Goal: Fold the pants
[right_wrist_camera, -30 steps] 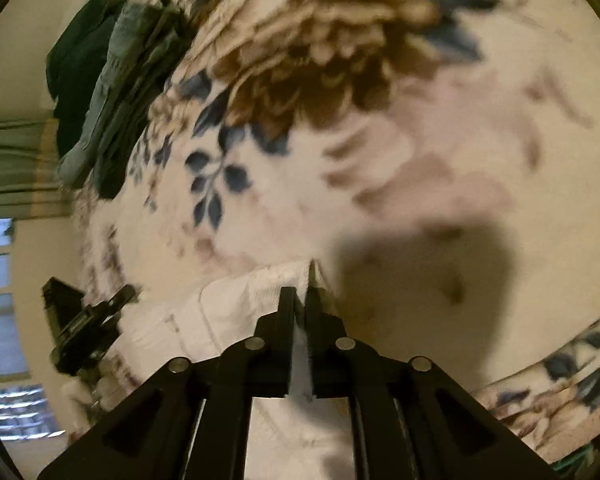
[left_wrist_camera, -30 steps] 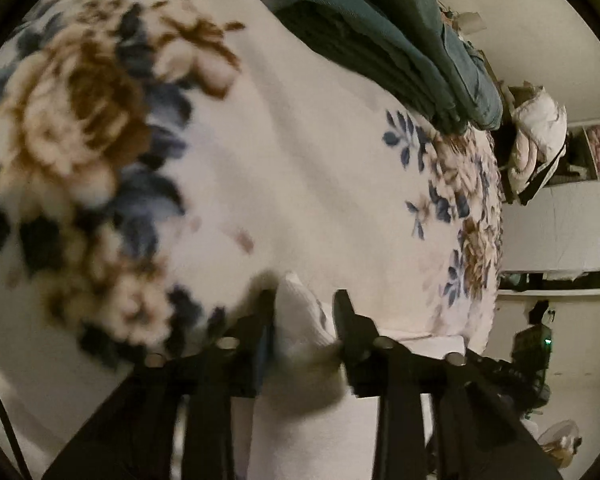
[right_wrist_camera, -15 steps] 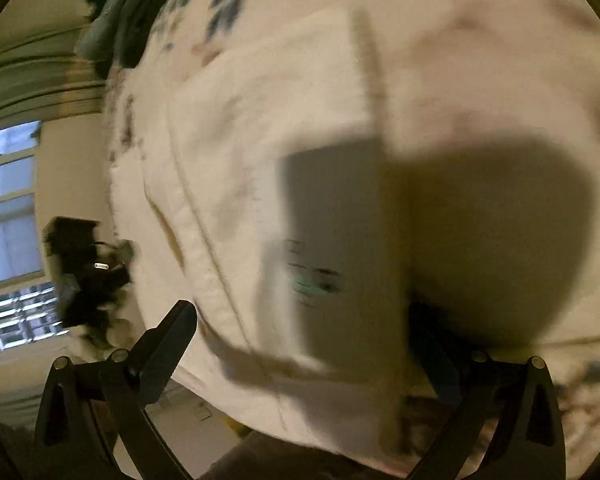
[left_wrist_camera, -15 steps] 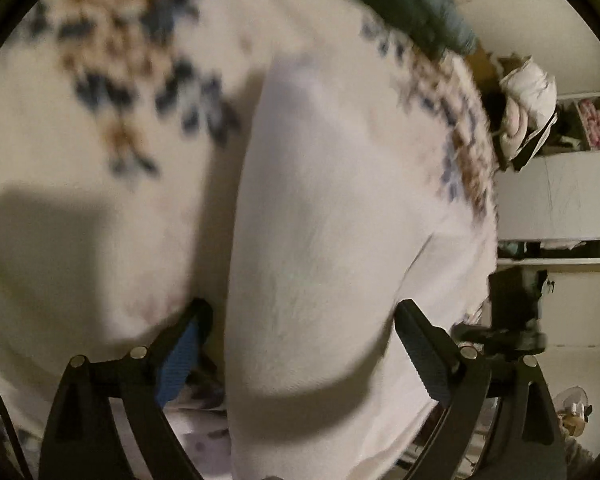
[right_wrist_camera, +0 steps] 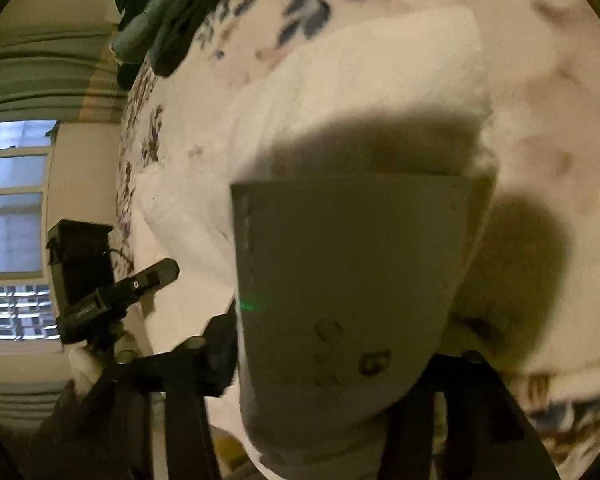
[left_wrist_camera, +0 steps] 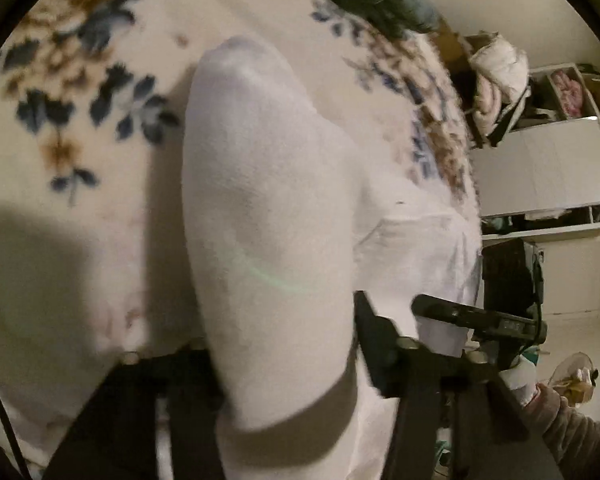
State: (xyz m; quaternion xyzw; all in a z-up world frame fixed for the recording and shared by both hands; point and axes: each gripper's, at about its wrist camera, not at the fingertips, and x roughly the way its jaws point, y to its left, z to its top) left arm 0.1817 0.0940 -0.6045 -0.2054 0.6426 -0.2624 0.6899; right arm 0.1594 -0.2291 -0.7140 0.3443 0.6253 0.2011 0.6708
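Your left gripper [left_wrist_camera: 284, 344] stands wide open, white pants [left_wrist_camera: 268, 200] mounded between its fingers, gripping nothing. Your right gripper [right_wrist_camera: 332, 360] is equally spread around a shadowed fold. The pants lie on the floral blanket [left_wrist_camera: 80, 100]; dark folded clothes [right_wrist_camera: 160, 12] sit at eleven o'clock.

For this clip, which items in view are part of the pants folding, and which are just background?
In the job:
white pants
left tool, open around the pants
right tool, open around the pants
floral blanket, the work surface

Lying about:
dark clothes pile
white bundle
shelves
window
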